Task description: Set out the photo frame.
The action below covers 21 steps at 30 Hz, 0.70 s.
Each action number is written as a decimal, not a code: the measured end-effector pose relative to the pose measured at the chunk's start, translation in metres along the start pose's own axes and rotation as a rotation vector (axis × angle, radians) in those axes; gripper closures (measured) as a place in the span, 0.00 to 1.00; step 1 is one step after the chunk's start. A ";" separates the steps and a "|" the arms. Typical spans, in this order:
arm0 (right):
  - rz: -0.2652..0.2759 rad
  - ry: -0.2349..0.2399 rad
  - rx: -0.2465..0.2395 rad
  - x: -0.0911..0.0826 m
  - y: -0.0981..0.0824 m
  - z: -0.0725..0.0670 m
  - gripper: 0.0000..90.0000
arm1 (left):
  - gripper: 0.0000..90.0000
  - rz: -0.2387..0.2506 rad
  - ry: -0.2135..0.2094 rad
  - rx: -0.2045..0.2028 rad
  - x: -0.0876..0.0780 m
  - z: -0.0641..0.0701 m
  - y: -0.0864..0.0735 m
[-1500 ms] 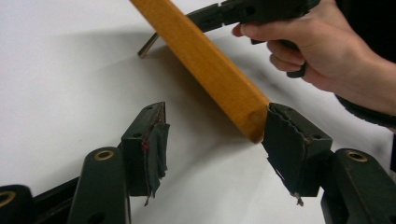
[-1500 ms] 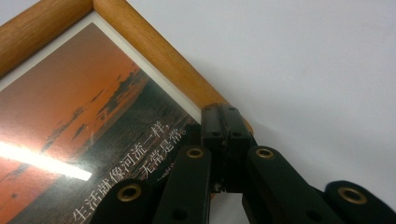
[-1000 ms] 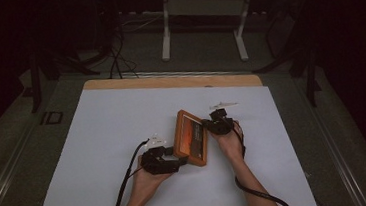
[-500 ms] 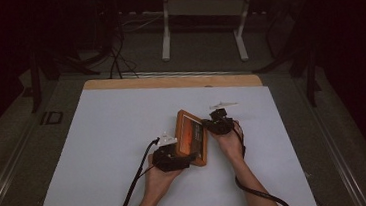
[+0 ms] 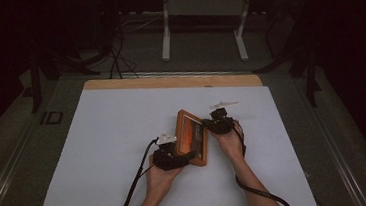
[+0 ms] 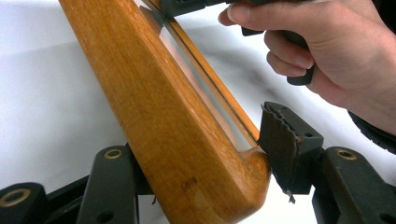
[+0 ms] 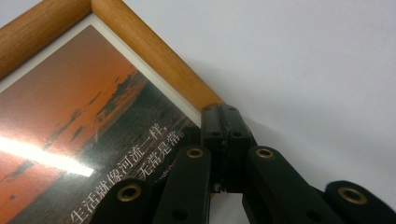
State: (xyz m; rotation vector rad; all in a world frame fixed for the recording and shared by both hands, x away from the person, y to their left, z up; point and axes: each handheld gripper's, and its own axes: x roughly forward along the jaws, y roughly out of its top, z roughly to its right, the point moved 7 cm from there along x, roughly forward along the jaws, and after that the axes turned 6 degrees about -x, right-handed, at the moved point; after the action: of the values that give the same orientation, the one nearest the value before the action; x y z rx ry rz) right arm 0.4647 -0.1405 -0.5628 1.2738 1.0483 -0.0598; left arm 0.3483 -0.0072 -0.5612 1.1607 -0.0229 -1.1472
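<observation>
High view: the picture frame stands tilted near the worktop's front edge, between both grippers. Left gripper view: the left gripper has been closing, its jaws straddling the frame's corner, the one pad in sight just off the wood. Right gripper view: the right gripper is clamped shut on the frame's rim. Next, I'd guess, the left grip must finish.

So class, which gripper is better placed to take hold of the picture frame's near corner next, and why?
Left. The left gripper straddles the picture frame at its rounded corner, jaws just closing but the right pad not yet pressing. The right gripper is shut at the opposite edge.
</observation>
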 end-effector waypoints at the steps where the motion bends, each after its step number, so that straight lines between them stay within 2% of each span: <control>1: 0.000 0.001 0.000 0.000 0.000 0.000 1.00 | 0.51 -0.001 0.000 -0.002 0.000 0.000 0.000; 7: 0.001 0.005 0.000 -0.002 -0.001 0.003 1.00 | 0.53 -0.009 -0.009 -0.006 0.000 0.000 0.002; 21: -0.001 0.000 0.000 -0.013 -0.006 0.013 1.00 | 0.58 -0.027 -0.008 0.014 0.002 0.004 0.007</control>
State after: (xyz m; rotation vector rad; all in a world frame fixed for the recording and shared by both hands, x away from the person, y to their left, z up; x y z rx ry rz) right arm 0.4616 -0.1596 -0.5598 1.2734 1.0485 -0.0608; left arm 0.3516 -0.0120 -0.5552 1.1722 -0.0220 -1.1769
